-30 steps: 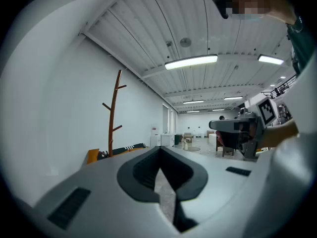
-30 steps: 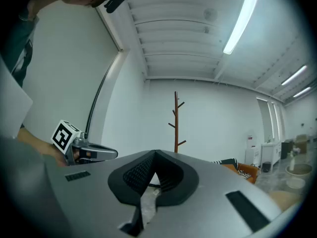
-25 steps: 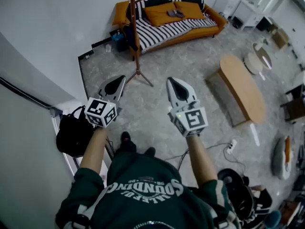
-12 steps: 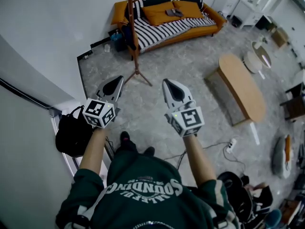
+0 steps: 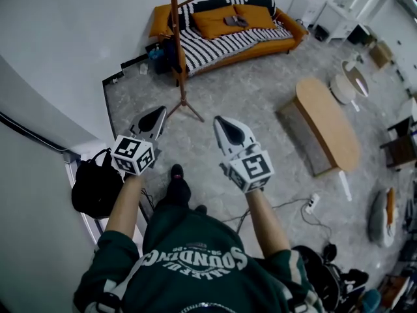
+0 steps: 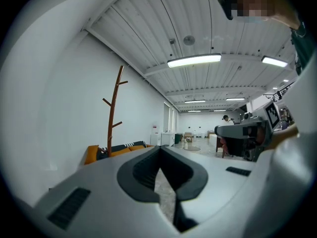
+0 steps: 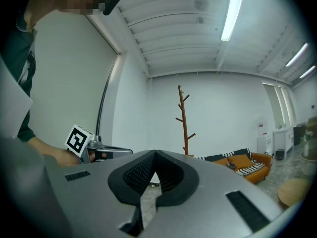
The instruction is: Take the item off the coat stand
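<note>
Coat stand (image 5: pixel 176 44) far off; left gripper (image 5: pixel 161 110), right gripper (image 5: pixel 219 120) jaws together, empty

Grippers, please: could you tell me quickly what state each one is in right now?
Grey left gripper: jaws closed, holding nothing.
Grey right gripper: jaws closed, holding nothing.

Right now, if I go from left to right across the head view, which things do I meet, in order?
black bag → left claw → coat stand → right claw → oval wooden table. The sofa is left out, because it stretches behind several of these.
</note>
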`<state>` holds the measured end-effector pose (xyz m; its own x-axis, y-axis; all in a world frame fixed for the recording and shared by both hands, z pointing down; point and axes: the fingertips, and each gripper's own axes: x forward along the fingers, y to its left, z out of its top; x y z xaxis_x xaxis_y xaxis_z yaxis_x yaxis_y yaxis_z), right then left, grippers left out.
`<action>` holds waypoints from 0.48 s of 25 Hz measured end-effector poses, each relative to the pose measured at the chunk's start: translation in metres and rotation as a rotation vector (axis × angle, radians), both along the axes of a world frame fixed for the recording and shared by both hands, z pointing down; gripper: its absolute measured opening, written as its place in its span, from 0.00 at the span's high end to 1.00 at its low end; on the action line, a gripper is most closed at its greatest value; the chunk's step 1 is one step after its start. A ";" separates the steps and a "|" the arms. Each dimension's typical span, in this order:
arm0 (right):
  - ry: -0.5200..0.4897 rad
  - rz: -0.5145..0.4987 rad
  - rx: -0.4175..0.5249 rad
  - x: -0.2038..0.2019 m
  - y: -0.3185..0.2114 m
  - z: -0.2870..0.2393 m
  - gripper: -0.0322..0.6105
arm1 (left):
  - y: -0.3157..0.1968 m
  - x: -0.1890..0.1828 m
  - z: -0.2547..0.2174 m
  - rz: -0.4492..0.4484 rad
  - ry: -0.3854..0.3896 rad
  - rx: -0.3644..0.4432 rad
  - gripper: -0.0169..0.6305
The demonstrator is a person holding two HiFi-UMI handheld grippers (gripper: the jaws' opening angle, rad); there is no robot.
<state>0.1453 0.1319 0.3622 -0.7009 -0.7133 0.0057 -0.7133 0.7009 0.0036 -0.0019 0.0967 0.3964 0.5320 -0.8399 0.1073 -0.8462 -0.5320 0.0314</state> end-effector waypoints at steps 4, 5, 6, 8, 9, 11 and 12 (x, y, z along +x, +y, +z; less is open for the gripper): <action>0.027 -0.005 -0.032 -0.003 -0.012 0.013 0.95 | -0.024 0.002 0.013 0.012 0.012 -0.019 0.98; 0.035 0.013 -0.048 0.000 -0.019 0.016 0.95 | -0.032 0.004 0.016 0.016 0.014 -0.022 0.98; 0.042 0.029 -0.065 0.003 -0.026 0.019 0.95 | -0.039 0.005 0.017 0.020 0.016 -0.024 0.98; 0.038 0.026 -0.067 0.003 -0.039 0.019 0.95 | -0.054 0.006 0.019 0.025 0.018 -0.027 0.98; 0.037 0.022 -0.063 0.002 -0.047 0.019 0.95 | -0.062 0.006 0.020 0.026 0.019 -0.028 0.98; 0.057 0.042 -0.084 0.000 -0.068 0.022 0.95 | -0.080 0.001 0.023 0.024 0.024 -0.031 0.98; 0.062 0.049 -0.094 -0.003 -0.079 0.023 0.95 | -0.090 -0.002 0.024 0.023 0.027 -0.032 0.98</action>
<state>0.1426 0.0533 0.3852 -0.6617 -0.7406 0.1170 -0.7468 0.6649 -0.0154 -0.0039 0.0067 0.4208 0.5541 -0.8238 0.1195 -0.8324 -0.5495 0.0718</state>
